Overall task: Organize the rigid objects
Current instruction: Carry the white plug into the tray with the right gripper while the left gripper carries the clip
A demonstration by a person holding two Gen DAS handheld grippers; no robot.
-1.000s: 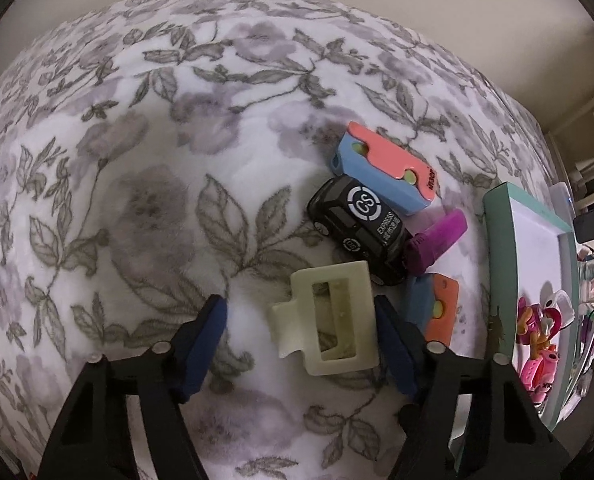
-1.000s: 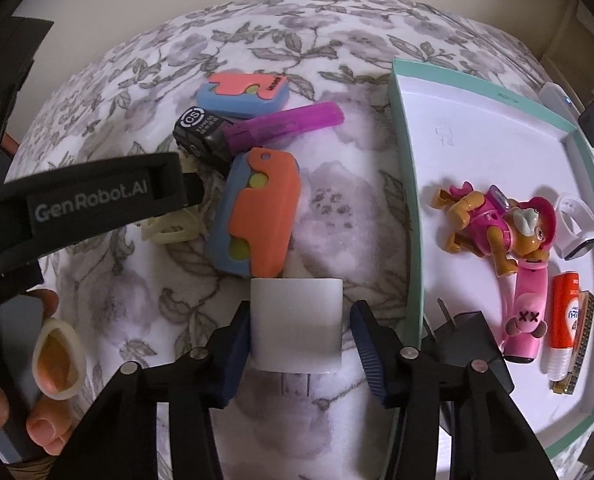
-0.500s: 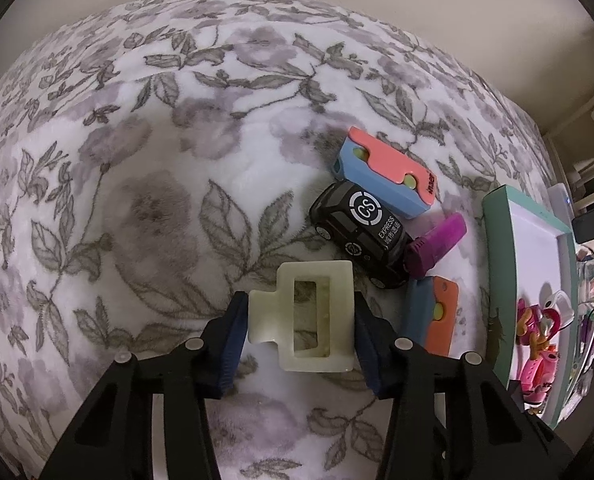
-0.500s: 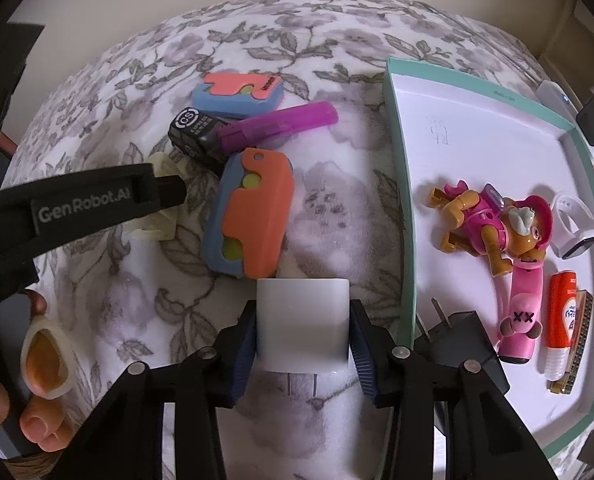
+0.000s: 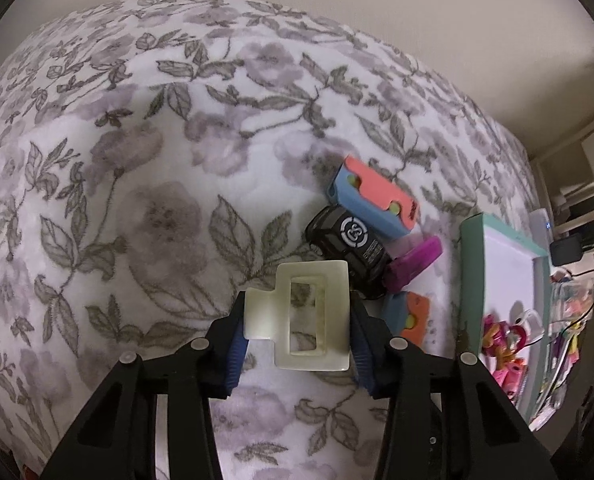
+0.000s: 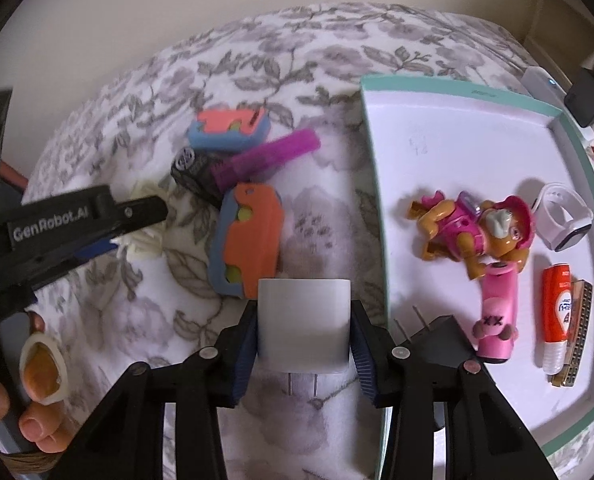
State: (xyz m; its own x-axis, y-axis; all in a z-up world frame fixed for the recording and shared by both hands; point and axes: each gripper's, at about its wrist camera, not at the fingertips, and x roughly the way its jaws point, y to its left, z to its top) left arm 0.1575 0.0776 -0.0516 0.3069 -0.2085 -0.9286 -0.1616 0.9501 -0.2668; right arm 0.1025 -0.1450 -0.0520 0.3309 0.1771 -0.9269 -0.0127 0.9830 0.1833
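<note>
My left gripper [image 5: 297, 334] is shut on a cream hair claw clip [image 5: 311, 316], lifted slightly off the floral blanket [image 5: 157, 208]. My right gripper [image 6: 303, 334] is shut on a white plug adapter [image 6: 304, 322], prongs pointing down, just left of the tray's rim. On the blanket lie a black toy car [image 5: 347, 242], a purple comb [image 6: 269, 156], and two orange-and-blue toy blocks [image 6: 249, 250] [image 6: 229, 128]. The left gripper [image 6: 109, 232] with the clip shows at the left of the right wrist view.
A teal-rimmed white tray [image 6: 381, 216] on the right holds a pink-and-orange dog figure [image 6: 477, 232], a pink toy [image 6: 495, 320], an orange tube [image 6: 557, 312], a small harmonica and a white ring-shaped case [image 6: 563, 216]. A black plug [image 6: 437, 334] rests at the tray's near edge. A person's hand [image 6: 17, 412] is at bottom left.
The left jaws closed from wide open onto the clip and lifted it. The right gripper tightened on the white adapter and rose with it; the scene below has shifted slightly.
</note>
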